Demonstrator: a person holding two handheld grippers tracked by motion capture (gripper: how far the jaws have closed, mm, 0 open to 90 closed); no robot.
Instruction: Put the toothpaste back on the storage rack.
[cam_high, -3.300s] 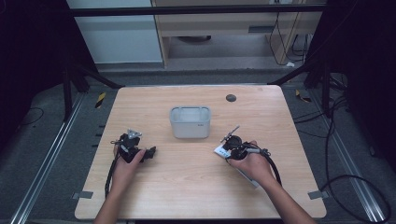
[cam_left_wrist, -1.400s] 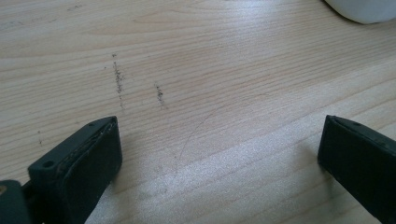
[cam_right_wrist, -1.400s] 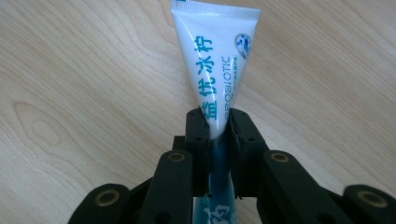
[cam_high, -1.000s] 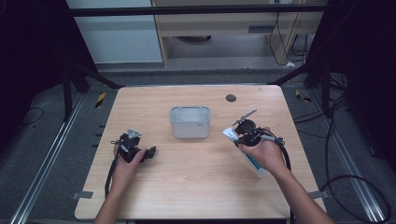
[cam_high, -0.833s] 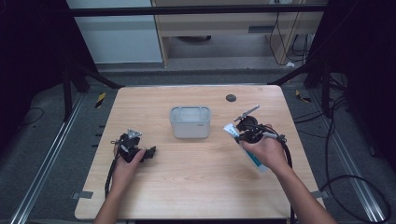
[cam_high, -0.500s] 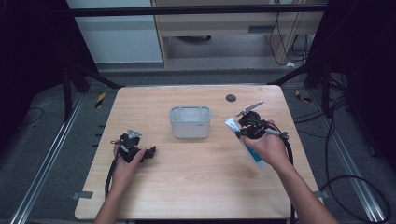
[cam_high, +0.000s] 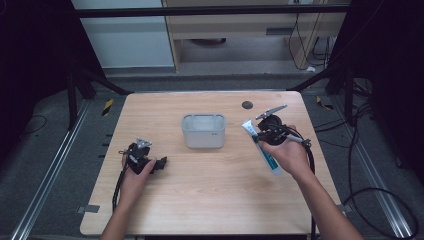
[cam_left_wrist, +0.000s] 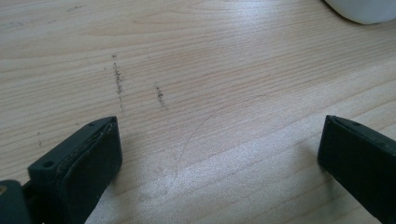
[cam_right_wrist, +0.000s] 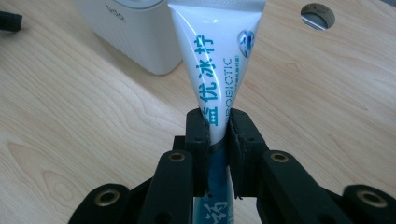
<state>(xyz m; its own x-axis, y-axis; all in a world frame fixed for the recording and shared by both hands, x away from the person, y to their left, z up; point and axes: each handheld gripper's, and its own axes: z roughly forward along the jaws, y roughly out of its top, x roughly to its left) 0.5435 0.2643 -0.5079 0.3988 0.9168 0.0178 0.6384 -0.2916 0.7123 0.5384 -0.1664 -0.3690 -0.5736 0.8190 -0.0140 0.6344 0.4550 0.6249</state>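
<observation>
The jaws of the right gripper (cam_right_wrist: 217, 135) pinch a toothpaste tube (cam_right_wrist: 219, 60) near its middle — the flat crimped end points toward the white tub (cam_high: 203, 131). The tube looks light, soft and somewhat slick, so a firm hold on its narrower body suits it. The right hand (cam_high: 285, 155) holds it just right of the tub, above the table (cam_high: 210, 200). The left gripper (cam_high: 147, 162) rests low — jaws wide apart, holding nothing.

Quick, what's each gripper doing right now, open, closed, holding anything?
Left gripper: open, nothing between its jaws, above the bare table.
Right gripper: closed on the toothpaste tube.
</observation>
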